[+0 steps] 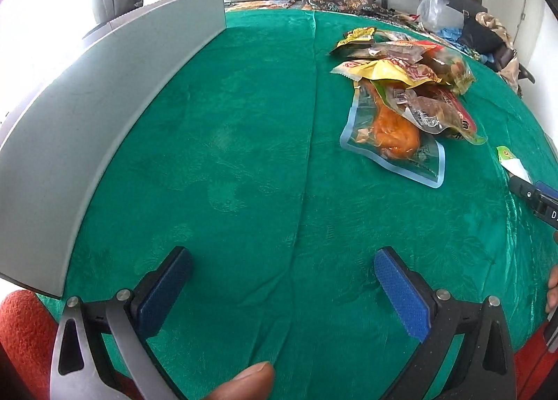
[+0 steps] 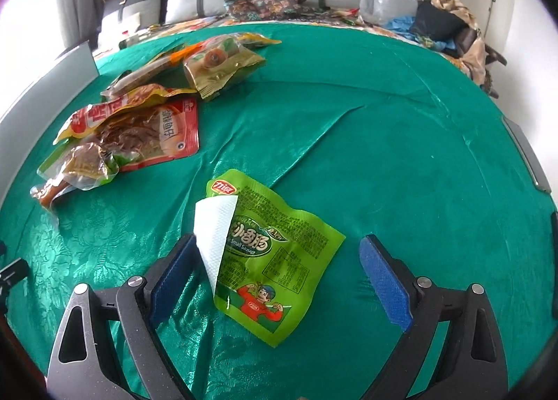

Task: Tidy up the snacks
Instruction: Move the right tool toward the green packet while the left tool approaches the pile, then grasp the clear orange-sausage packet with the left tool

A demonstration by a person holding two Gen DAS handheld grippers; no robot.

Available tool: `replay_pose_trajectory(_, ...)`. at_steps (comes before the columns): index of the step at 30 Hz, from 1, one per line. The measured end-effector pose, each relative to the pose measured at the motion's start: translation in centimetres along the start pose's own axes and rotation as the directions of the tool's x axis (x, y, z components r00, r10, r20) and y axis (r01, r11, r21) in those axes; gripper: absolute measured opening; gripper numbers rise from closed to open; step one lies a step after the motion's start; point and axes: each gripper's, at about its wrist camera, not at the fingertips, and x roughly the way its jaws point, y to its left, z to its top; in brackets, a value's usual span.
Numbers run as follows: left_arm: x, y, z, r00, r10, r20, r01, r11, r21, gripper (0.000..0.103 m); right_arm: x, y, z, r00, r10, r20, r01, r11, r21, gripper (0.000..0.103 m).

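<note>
A pile of snack packets point(image 1: 401, 86) lies on the green cloth at the right of the left wrist view, with an orange chicken-leg packet point(image 1: 394, 135) at its near end. The same pile point(image 2: 139, 114) lies at the left of the right wrist view. A green small-sausage packet point(image 2: 268, 253) with a folded white corner lies between the jaws of my right gripper point(image 2: 279, 260), which is open. My left gripper point(image 1: 282, 267) is open and empty over bare cloth, well short of the pile.
A grey panel point(image 1: 87, 114) stands along the left edge of the green cloth point(image 1: 244, 156); another grey panel point(image 2: 526, 156) is at the right edge. Pillows, fabric and bags point(image 2: 436, 23) lie at the far end.
</note>
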Motion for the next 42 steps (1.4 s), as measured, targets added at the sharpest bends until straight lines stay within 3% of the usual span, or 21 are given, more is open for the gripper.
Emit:
replay_pose_trajectory(9, -0.2, 0.3, -0.6, 0.999, -0.007, 0.050, 0.006, 1.000, 0.009, 0.103, 0.2, -0.3, 0.4, 1.000, -0.002, 0.002, 0.002, 1.000, 0.000, 0.095)
replay_pose_trajectory(12, 0.0, 0.1, -0.1, 1.000, -0.011, 0.014, 0.011, 1.000, 0.012, 0.103, 0.3, -0.2, 0.3, 1.000, -0.002, 0.002, 0.002, 1.000, -0.001, 0.095)
replay_pose_trajectory(14, 0.2, -0.2, 1.0, 0.996, -0.055, -0.069, 0.057, 0.998, 0.034, 0.103, 0.3, -0.2, 0.3, 1.000, -0.002, 0.002, 0.002, 1.000, -0.001, 0.095)
replay_pose_trajectory(15, 0.0, -0.3, 1.5, 0.990, -0.114, -0.086, 0.118, 0.992, 0.036, 0.103, 0.3, -0.2, 0.3, 1.000, -0.002, 0.002, 0.002, 1.000, -0.001, 0.095)
replay_pose_trajectory(16, -0.5, -0.5, 2.4, 0.977, -0.199, -0.077, 0.202, 0.979, 0.031, 0.103, 0.3, -0.1, 0.3, 1.000, -0.001, 0.003, 0.001, 1.000, -0.002, 0.095)
replay_pose_trajectory(18, -1.5, -1.1, 4.3, 0.959, -0.276, -0.055, 0.279, 0.959, 0.055, 0.103, 0.3, -0.4, 0.5, 1.000, -0.001, 0.003, 0.001, 1.000, -0.002, 0.095)
replay_pose_trajectory(22, -1.3, -3.9, 8.3, 0.944, -0.317, -0.091, 0.328, 0.928, 0.178, 0.103, 0.4, -0.4, 0.5, 1.000, -0.002, 0.003, 0.002, 1.000, -0.003, 0.095)
replay_pose_trajectory(25, 0.4, -6.6, 10.2, 0.962, -0.250, -0.106, 0.271, 0.915, 0.300, 0.103, 0.4, -0.3, 0.5, 1.000, -0.002, 0.003, 0.002, 1.000, -0.003, 0.095)
replay_pose_trajectory(27, 1.5, -7.3, 10.5, 0.969, -0.216, -0.117, 0.243, 0.913, 0.329, 0.103, 0.5, -0.3, 0.5, 1.000, -0.002, 0.003, 0.002, 1.000, -0.003, 0.095)
replay_pose_trajectory(30, 3.0, -7.9, 10.4, 0.963, -0.222, -0.152, 0.261, 0.911, 0.318, 0.103, 0.5, -0.3, 0.4, 1.000, -0.002, 0.003, 0.002, 1.000, -0.003, 0.095)
replay_pose_trajectory(33, 4.4, -8.1, 10.4, 0.968, -0.196, -0.159, 0.237, 0.924, 0.301, 0.103, 0.6, -0.2, 0.6, 1.000, -0.003, 0.004, 0.003, 1.000, -0.004, 0.095)
replay_pose_trajectory(39, 6.1, -6.8, 10.8, 0.958, -0.216, -0.190, 0.252, 0.949, 0.190, 0.103, 0.6, -0.2, 0.6, 1.000, -0.003, 0.004, 0.003, 1.000, -0.004, 0.095)
replay_pose_trajectory(42, 6.4, -6.9, 11.0, 0.963, -0.200, -0.183, 0.236, 0.950, 0.203, 0.103, 0.6, -0.2, 0.6, 1.000, -0.003, 0.004, 0.003, 1.000, -0.004, 0.095)
